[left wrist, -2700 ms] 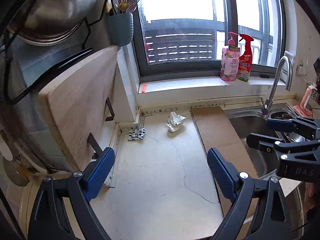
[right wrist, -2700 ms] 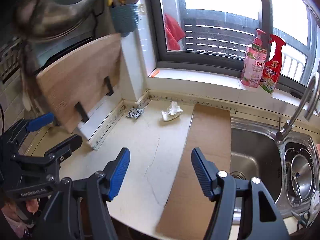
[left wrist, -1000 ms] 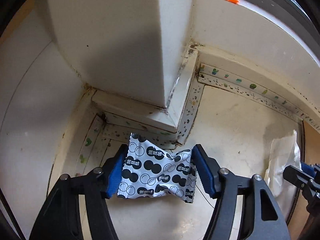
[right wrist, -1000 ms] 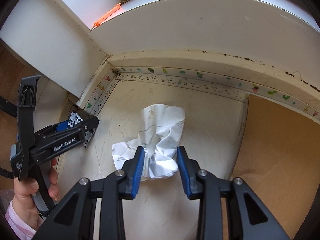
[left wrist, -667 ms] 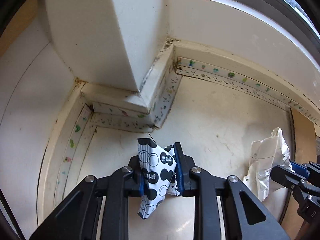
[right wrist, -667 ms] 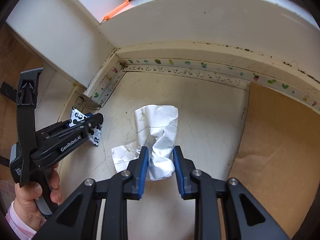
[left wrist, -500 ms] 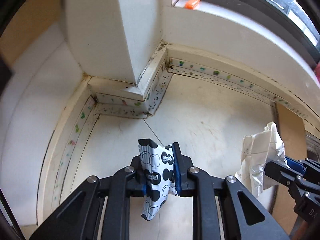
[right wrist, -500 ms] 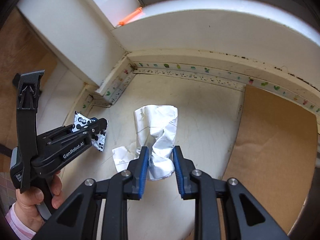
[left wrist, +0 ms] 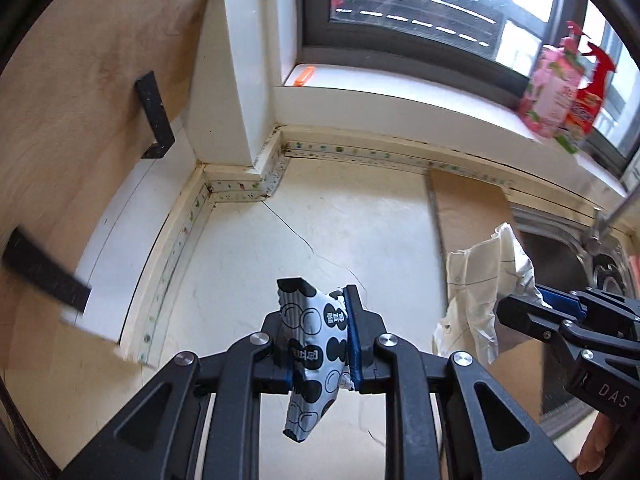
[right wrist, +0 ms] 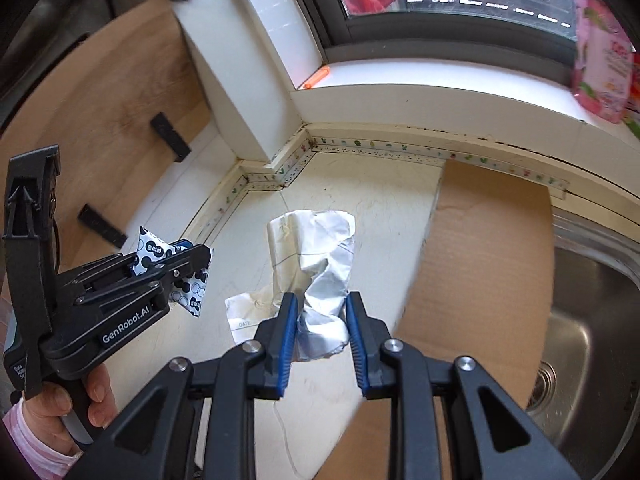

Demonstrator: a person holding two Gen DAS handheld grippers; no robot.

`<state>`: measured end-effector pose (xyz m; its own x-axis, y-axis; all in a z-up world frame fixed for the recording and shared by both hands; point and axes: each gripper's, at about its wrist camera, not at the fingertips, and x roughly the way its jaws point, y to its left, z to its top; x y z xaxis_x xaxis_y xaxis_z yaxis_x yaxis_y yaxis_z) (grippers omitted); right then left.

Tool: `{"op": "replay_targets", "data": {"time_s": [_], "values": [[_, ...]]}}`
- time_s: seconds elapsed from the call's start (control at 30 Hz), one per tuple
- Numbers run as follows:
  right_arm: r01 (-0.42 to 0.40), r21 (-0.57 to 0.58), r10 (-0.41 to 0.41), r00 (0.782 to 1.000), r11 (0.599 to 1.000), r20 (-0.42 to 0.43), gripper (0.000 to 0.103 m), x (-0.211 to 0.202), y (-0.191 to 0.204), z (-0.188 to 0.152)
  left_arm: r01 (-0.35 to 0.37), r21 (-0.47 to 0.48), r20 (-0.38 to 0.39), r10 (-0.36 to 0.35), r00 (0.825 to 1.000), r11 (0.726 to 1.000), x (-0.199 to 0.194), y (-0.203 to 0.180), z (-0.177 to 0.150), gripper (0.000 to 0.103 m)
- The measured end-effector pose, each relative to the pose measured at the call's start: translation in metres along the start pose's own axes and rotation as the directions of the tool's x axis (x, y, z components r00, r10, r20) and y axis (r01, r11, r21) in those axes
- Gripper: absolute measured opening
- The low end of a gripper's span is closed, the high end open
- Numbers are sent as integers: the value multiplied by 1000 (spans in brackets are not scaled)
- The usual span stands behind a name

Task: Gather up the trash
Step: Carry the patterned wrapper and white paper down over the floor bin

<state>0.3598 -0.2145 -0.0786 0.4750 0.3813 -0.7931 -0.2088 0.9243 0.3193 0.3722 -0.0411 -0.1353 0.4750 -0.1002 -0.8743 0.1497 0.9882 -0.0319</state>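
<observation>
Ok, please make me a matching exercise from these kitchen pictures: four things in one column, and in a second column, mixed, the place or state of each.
Things:
1. spotted wrapper
2. crumpled paper
3. pink bottle
4. cardboard sheet

Places or states:
A. standing on the window sill
B. clamped in the left gripper
C. lying flat on the counter beside the sink
D. clamped in the right gripper

Pairs: 1-B, 2-D, 3-A, 4-C

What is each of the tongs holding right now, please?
Left tongs: shut on the black-and-white spotted foil wrapper.
Right tongs: shut on the crumpled white paper.
</observation>
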Motion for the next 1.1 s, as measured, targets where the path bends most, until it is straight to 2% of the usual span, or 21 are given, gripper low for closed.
{"op": "replay_targets", "data": {"time_s": [0.23,0.43,0.67,0.87,1.1], "values": [[47,8,-48,997,999,60,25,-71,27,-56,58,66,52,-62,997,996,-84,-26,-52,17],[60,-20,-58,994,998,91,25,-110,48,-98,99,122,79,-109,991,988,-142,-42,-99,17],[47,-68,-40,994,997,105,25,-143,76,-150,120,139,119,-136,984,983,-182,-46,-150,17],[21,-114,-12,996,993,83,25,-155,94,-188,157,74,96,-164,982,985,-206,-31,-195,17],[-34,-160,41,998,987,39,25,-150,110,-224,117,61,94,-122,988,991,-209,-16,-243,17]]}}
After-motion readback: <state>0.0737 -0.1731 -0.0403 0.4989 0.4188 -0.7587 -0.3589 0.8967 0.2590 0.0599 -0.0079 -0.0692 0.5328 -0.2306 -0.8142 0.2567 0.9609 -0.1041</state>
